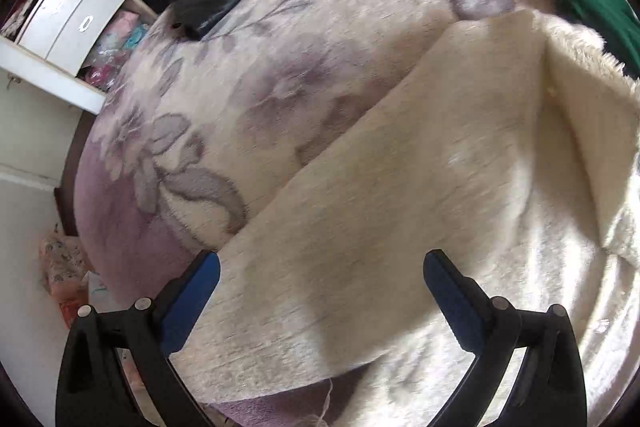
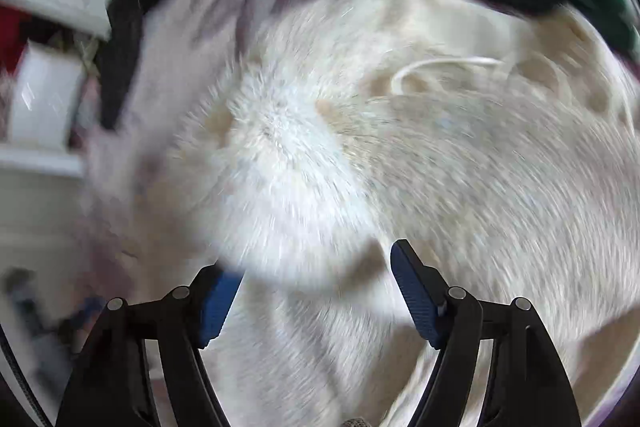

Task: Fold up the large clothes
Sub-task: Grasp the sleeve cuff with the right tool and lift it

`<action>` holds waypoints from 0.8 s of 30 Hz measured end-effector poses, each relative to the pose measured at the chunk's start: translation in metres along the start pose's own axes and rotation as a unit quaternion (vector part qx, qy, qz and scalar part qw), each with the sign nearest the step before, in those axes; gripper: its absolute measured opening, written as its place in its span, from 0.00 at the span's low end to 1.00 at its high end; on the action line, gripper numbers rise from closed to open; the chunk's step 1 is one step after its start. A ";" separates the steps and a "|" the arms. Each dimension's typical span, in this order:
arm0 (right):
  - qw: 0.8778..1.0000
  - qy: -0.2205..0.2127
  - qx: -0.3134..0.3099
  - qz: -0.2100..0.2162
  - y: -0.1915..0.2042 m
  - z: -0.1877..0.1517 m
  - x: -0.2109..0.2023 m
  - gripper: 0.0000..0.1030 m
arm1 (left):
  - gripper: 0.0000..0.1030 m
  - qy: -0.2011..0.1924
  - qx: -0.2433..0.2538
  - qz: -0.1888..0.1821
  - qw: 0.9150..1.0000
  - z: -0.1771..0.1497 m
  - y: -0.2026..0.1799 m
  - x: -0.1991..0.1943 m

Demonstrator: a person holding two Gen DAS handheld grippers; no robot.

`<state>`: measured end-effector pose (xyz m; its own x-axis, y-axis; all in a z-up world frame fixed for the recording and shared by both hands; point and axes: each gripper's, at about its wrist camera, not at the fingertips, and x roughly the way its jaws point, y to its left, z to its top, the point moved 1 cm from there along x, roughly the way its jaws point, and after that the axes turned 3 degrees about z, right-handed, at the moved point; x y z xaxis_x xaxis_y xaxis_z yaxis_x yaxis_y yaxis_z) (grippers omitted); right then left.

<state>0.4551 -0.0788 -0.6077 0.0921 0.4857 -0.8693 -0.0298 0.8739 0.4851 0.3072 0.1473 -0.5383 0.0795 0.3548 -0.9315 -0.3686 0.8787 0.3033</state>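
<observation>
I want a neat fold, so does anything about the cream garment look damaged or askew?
A loose thread dangles from the lower edge of the cream fleece garment, between the open left gripper fingers. The flap lies diagonally across the floral bedspread. The right view is too blurred to judge.

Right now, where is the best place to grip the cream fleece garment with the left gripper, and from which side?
Probably the long straight edge of the cream fleece garment, where its smooth lining folds over the floral blanket. That edge lies flat and exposed, so the open left gripper could come from the blanket side and pinch it.
</observation>
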 end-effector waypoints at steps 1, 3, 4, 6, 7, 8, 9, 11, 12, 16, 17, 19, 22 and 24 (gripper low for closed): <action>0.999 -0.016 0.034 -0.001 -0.020 -0.013 -0.023 0.74 | 1.00 -0.006 0.006 -0.007 1.000 0.003 -0.007 -0.005; 0.994 -0.032 0.094 -0.038 -0.066 -0.042 -0.055 0.74 | 1.00 -0.018 0.011 -0.021 1.000 0.008 -0.017 -0.016; 0.989 -0.033 0.129 -0.071 -0.095 -0.060 -0.068 0.74 | 1.00 -0.024 0.013 -0.028 0.999 0.010 -0.023 -0.022; 0.977 -0.033 0.183 -0.107 -0.152 -0.056 -0.083 0.74 | 1.00 -0.035 0.024 -0.037 0.998 0.014 -0.037 -0.032; 0.971 -0.023 0.208 -0.116 -0.178 -0.055 -0.083 0.74 | 1.00 -0.042 0.033 -0.041 0.998 0.015 -0.048 -0.037; 0.967 -0.013 0.230 -0.112 -0.200 -0.052 -0.082 0.72 | 1.00 -0.047 0.042 -0.040 0.997 0.017 -0.057 -0.038; 0.964 -0.004 0.250 -0.094 -0.222 -0.060 -0.074 0.61 | 1.00 -0.050 0.051 -0.038 0.997 0.019 -0.065 -0.040; 0.961 0.003 0.269 -0.060 -0.250 -0.067 -0.060 0.42 | 1.00 -0.060 0.066 -0.034 0.995 0.025 -0.085 -0.042; 0.961 -0.008 0.268 -0.063 -0.260 -0.067 -0.058 0.36 | 1.00 -0.064 0.070 -0.031 0.995 0.028 -0.093 -0.042; 0.943 -0.085 0.312 -0.077 -0.292 -0.078 -0.082 0.15 | 1.00 -0.070 0.076 -0.017 0.995 0.046 -0.123 -0.036; 0.938 -0.089 0.325 -0.079 -0.299 -0.085 -0.084 0.12 | 1.00 -0.067 0.074 -0.011 0.995 0.051 -0.129 -0.033; 0.932 -0.101 0.340 -0.080 -0.306 -0.096 -0.086 0.06 | 1.00 -0.057 0.070 -0.007 0.996 0.059 -0.139 -0.024; 0.930 -0.086 0.352 -0.057 -0.309 -0.113 -0.086 0.06 | 1.00 -0.037 0.068 0.008 0.997 0.068 -0.153 -0.003; 0.933 -0.069 0.348 -0.055 -0.317 -0.116 -0.094 0.10 | 1.00 -0.014 0.070 0.021 0.997 0.070 -0.157 0.019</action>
<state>0.3403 -0.3990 -0.6911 0.1858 0.3439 -0.9205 0.6369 0.6712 0.3793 0.4310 0.0379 -0.5893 0.0941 0.3995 -0.9119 -0.2386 0.8983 0.3690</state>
